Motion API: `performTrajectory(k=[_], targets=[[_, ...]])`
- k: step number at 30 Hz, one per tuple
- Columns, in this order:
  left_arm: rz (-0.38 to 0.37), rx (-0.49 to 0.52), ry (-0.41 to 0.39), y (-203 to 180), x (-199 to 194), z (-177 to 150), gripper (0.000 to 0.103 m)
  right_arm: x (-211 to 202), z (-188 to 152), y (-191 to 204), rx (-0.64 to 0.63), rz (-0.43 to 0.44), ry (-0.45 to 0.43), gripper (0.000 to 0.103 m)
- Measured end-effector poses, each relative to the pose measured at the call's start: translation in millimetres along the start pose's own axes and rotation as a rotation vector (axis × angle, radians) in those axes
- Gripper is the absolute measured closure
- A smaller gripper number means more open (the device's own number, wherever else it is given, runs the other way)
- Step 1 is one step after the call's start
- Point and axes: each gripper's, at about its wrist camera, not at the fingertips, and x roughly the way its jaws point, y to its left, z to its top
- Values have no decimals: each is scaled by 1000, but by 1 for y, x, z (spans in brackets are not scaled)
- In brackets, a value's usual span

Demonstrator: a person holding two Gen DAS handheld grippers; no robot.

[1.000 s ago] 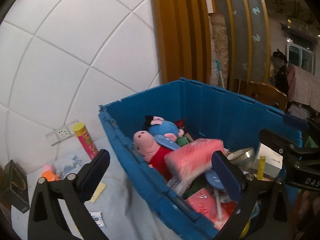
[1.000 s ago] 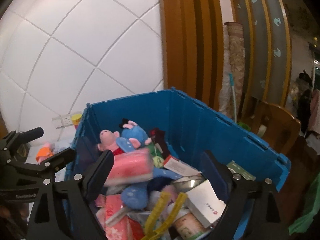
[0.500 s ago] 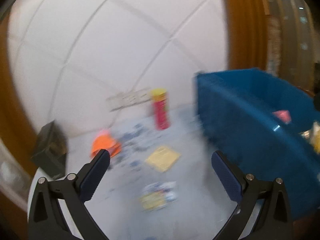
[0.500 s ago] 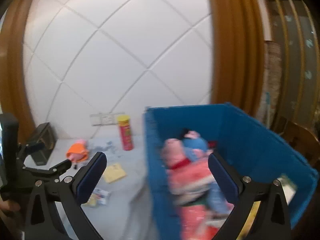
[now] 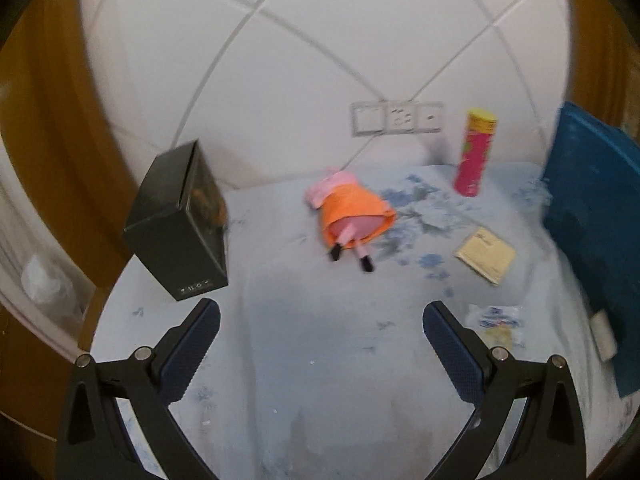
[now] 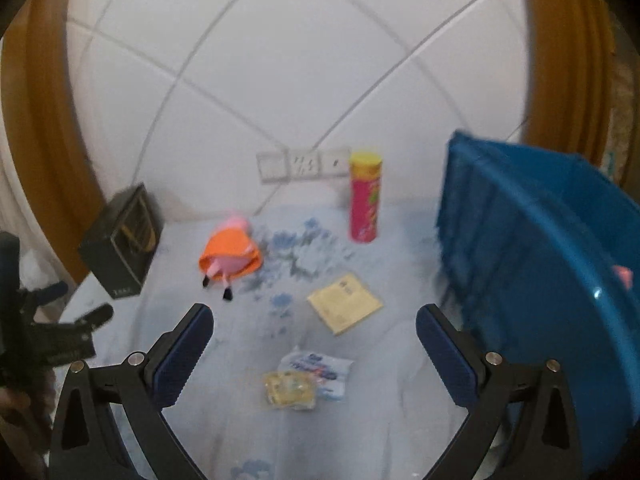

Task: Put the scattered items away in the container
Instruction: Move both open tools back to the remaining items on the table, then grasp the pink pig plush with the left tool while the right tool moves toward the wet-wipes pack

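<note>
On the pale blue cloth lie a plush pig in an orange dress [image 5: 352, 216] [image 6: 230, 254], a yellow packet [image 5: 485, 255] [image 6: 345, 303], and a small white and yellow sachet [image 5: 496, 322] [image 6: 306, 380]. A pink and yellow snack tube [image 5: 474, 154] [image 6: 366, 198] stands by the wall. A black box [image 5: 180, 220] [image 6: 122, 250] stands at the left. The blue crate [image 5: 592, 216] [image 6: 540, 248] is at the right. My left gripper [image 5: 320, 338] is open and empty, short of the pig. My right gripper [image 6: 314, 334] is open and empty above the sachet.
A white tiled wall with a row of sockets [image 5: 398, 117] [image 6: 302, 163] closes the back. Wooden trim [image 5: 44, 140] frames the left side. The left gripper's body [image 6: 44, 340] shows at the left edge of the right wrist view.
Both grippers have swung left and down, away from the crate's inside toward the items on the cloth. Both stayed open and empty.
</note>
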Motion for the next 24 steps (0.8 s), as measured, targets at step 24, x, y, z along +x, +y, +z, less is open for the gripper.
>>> performTrajectory(k=[24], targets=[[-27, -67, 267, -69, 340, 122, 0, 273, -1, -51, 30, 18, 259, 0]])
